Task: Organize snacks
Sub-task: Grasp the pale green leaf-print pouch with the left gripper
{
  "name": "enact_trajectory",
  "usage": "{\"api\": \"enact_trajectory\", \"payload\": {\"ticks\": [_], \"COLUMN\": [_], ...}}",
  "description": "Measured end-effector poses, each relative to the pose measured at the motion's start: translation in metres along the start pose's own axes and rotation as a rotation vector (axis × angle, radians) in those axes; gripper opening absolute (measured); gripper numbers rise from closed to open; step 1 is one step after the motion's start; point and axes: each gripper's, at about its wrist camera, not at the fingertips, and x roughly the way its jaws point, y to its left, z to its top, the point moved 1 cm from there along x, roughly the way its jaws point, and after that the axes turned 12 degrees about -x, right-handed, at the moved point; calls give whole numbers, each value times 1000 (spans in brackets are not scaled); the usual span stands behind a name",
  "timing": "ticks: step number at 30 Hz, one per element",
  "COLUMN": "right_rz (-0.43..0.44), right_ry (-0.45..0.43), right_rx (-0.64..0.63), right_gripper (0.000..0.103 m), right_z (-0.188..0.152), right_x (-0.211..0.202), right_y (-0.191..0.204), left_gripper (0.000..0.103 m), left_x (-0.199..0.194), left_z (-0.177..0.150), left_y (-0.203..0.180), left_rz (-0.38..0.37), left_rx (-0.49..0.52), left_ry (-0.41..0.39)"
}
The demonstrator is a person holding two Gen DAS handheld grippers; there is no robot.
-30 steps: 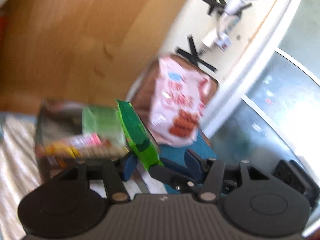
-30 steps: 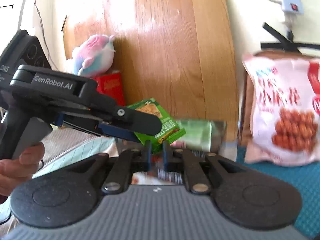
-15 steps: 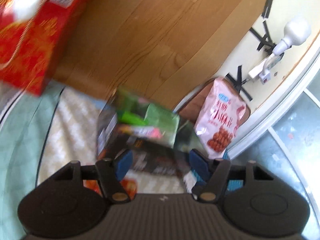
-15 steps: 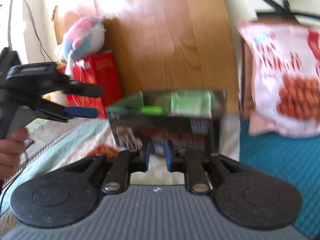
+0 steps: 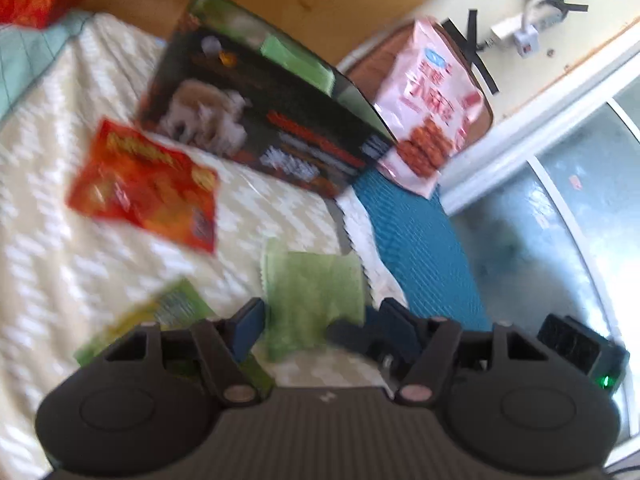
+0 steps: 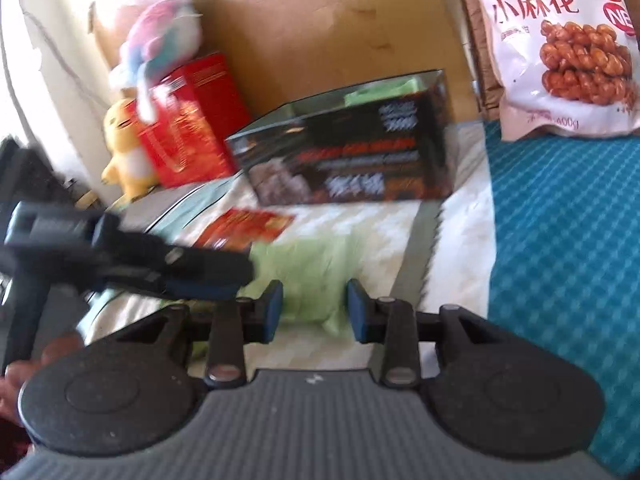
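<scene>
Our left claw (image 5: 316, 326) hangs low over the pale patterned bedcover (image 5: 48, 240). Its jaws are closing, but the pads do not press on anything; a pale green packet (image 5: 312, 292) lies on the cover between them, blurred. Our right claw (image 6: 314, 310) points at the same packet (image 6: 308, 264) from the other side, and its jaws are opening, with the packet's near edge in the gap and free of both pads.

Behind the packet stands the dark open box (image 5: 260, 128), with something green inside it. A red-orange snack bag (image 5: 148, 188) lies flat on the cover, near the box's front. A second green packet (image 5: 168, 312) lies partly under the left claw. The pink bag of fried twists (image 6: 560, 48) leans upright beyond the blue mat (image 6: 560, 260). A red box (image 6: 192, 120) stands further back.
</scene>
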Motion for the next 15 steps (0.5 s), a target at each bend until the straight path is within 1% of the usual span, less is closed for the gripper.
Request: {"api": "enact_trajectory", "payload": {"ticks": [2, 6, 11, 15], "right_rz": [15, -42, -55, -65], "right_ry": [8, 11, 15, 1], "right_rx": [-27, -128, -145, -147], "right_gripper": [37, 38, 39, 36], "right_z": [-10, -20, -23, -24], "right_x": [-12, -28, -37, -40], "right_y": [12, 33, 40, 42], "left_gripper": [61, 61, 61, 61], "left_x": [-1, -5, -12, -19], "left_z": [-12, -32, -45, -46], "left_y": [-5, -12, -15, -16], "left_rz": [22, 7, -6, -15], "left_rx": [39, 64, 71, 63], "left_ry": [-4, 22, 32, 23]}}
